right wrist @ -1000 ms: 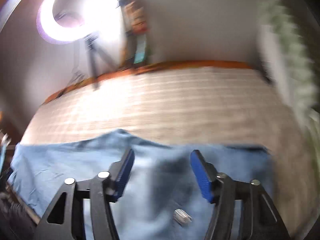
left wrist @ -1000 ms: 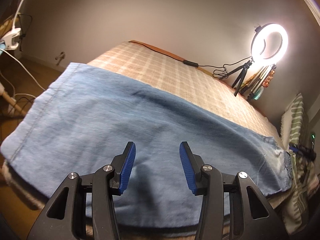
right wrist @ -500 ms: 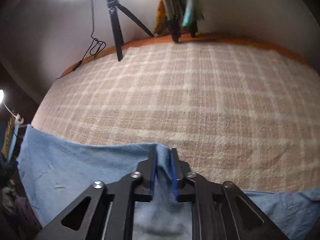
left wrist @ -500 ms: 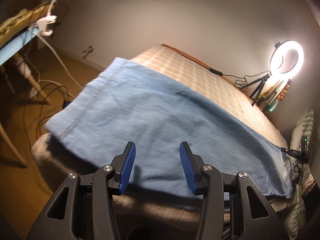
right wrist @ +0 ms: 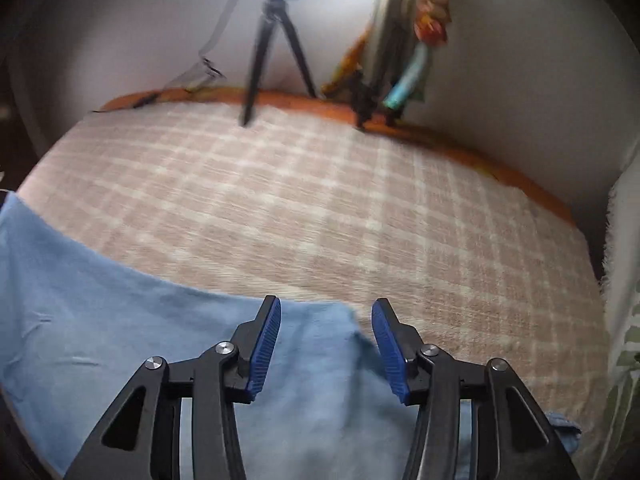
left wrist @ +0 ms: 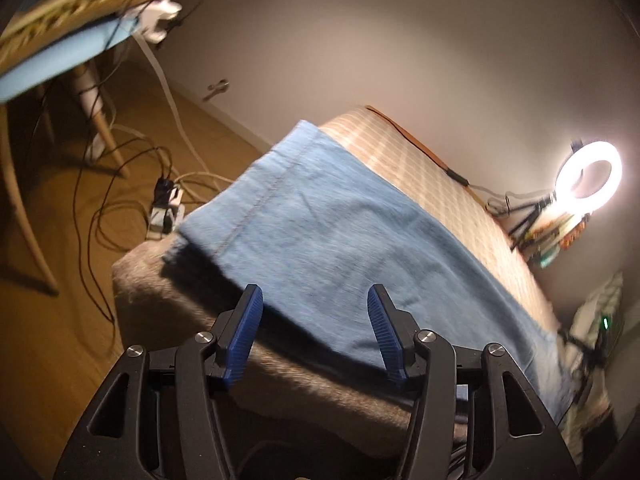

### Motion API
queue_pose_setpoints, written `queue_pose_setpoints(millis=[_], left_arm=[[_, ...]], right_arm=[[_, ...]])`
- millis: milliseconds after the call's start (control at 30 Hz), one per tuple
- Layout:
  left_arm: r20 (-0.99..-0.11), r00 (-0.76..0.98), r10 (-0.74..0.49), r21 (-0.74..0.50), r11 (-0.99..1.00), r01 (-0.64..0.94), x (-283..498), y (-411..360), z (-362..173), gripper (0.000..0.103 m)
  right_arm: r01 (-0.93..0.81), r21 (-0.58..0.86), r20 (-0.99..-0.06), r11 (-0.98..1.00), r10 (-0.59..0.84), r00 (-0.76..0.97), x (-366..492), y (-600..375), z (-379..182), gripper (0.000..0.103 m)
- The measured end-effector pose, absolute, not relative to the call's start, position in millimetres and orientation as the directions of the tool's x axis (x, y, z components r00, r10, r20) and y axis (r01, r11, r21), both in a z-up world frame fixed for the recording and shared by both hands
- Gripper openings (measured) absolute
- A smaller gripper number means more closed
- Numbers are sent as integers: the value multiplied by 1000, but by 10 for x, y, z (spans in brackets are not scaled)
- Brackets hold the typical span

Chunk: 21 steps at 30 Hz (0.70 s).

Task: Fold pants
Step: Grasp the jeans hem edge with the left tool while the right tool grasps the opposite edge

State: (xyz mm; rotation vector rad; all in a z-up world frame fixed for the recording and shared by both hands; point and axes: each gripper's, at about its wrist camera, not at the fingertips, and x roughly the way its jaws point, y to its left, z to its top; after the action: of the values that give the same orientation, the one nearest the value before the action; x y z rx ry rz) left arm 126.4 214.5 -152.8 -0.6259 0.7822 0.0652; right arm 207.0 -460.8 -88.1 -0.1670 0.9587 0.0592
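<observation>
Light blue pants (left wrist: 340,232) lie flat along the near side of a bed with a beige checked cover (left wrist: 448,184). Their hem end reaches the bed's left corner. My left gripper (left wrist: 316,338) is open and empty, hovering above the near edge of the pants close to that corner. In the right wrist view the pants (right wrist: 120,320) fill the lower left over the checked cover (right wrist: 360,208). My right gripper (right wrist: 326,346) is open and empty, its jaws on either side of the cloth's upper right edge.
A lit ring light on a tripod (left wrist: 588,178) stands at the bed's far side by the wall, its tripod legs (right wrist: 276,56) showing in the right wrist view. A table with a blue top (left wrist: 60,60) and floor cables (left wrist: 132,184) lie left of the bed. A striped pillow (right wrist: 624,320) is at the right.
My right gripper, shut on the pants' edge half a second ago, has opened and let it go. My left gripper has drawn back toward the bed's left corner, staying open.
</observation>
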Motion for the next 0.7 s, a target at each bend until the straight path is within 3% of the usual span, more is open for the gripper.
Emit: queue_pose_setpoints(millis=[300, 533, 700], left_arm=[[-656, 723, -216, -610, 716, -339, 1290, 2375, -1799, 54], [-626, 743, -237, -649, 686, -328, 1411, 2510, -1812, 54], [-654, 730, -200, -587, 743, -322, 1501, 2466, -1793, 47]], right_arm=[[-574, 88, -819, 814, 387, 423, 1155, -3152, -916, 49], [-754, 42, -882, 656, 379, 281, 770, -2214, -1394, 46], [-794, -48, -899, 606, 320, 298, 635, -1859, -1504, 34]])
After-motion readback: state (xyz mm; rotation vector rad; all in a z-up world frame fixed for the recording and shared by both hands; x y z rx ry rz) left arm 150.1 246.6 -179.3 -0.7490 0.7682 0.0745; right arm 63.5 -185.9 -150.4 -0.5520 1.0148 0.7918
